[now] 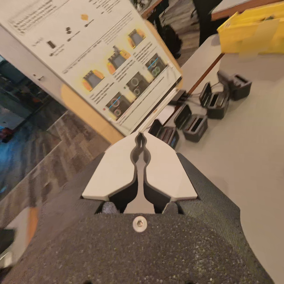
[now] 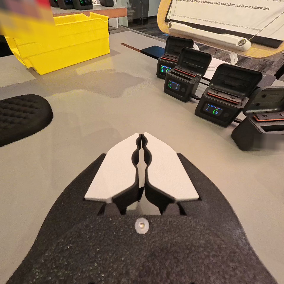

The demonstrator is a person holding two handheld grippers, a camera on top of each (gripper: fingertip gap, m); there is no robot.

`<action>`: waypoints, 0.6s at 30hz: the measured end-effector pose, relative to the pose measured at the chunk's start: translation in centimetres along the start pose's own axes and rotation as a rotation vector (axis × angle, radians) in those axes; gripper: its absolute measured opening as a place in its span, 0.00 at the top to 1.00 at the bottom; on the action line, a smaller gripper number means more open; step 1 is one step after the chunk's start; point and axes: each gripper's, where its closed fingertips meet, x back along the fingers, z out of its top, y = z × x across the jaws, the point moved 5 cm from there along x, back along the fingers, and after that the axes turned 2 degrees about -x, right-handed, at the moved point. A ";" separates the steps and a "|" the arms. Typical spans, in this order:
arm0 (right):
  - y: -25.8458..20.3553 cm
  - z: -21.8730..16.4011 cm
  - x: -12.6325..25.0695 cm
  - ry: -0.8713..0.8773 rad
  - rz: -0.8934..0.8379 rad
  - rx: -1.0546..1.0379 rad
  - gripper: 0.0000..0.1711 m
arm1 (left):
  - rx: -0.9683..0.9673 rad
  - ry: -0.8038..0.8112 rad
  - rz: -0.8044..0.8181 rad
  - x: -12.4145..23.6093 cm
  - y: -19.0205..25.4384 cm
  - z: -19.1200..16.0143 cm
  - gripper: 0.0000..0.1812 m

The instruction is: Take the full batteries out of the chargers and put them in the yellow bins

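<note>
Several black battery chargers with open lids stand in a row on the grey table; the right wrist view shows one (image 2: 179, 85) with a lit screen, another (image 2: 221, 106) nearer, and a third (image 2: 166, 64) behind. Orange-edged batteries (image 2: 222, 96) sit in their slots. The left wrist view, tilted and blurred, shows the same chargers (image 1: 195, 124). A yellow bin (image 2: 64, 44) stands at the far left; it also shows in the left wrist view (image 1: 252, 32). My right gripper (image 2: 141, 135) is shut and empty, above the table. My left gripper (image 1: 140, 134) is shut and empty near the table's edge.
A tilted instruction board (image 1: 95, 55) on a stand rises behind the chargers, also in the right wrist view (image 2: 222, 26). A black textured pad (image 2: 20, 116) lies at the left. A fourth charger (image 2: 261, 127) sits at the right edge. Carpeted floor (image 1: 53, 150) lies beyond the table edge. Left tips to right tips: about 35 centimetres. The left gripper is farther from the fourth charger (image 2: 261, 127), some 40 centimetres, than the right, some 20 centimetres. It turns up in the left wrist view (image 1: 246, 82) as well.
</note>
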 end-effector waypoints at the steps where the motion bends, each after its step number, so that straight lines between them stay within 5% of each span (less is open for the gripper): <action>1: 0.0 0.0 0.0 0.002 -0.001 0.001 1.00 | -0.029 -0.039 0.018 1.6 -0.6 -0.5 1.00; 7: 0.3 0.1 0.1 0.006 0.000 -0.012 1.00 | -0.199 -0.442 0.007 9.6 -3.3 -8.6 1.00; 13: 0.3 -0.6 -0.4 -0.028 -0.005 0.003 1.00 | -0.299 -0.859 -0.269 14.6 0.6 -18.5 0.96; 18: 0.1 -1.1 -0.9 -0.056 -0.006 0.026 1.00 | -0.373 -1.002 -0.441 15.7 3.3 -22.2 0.91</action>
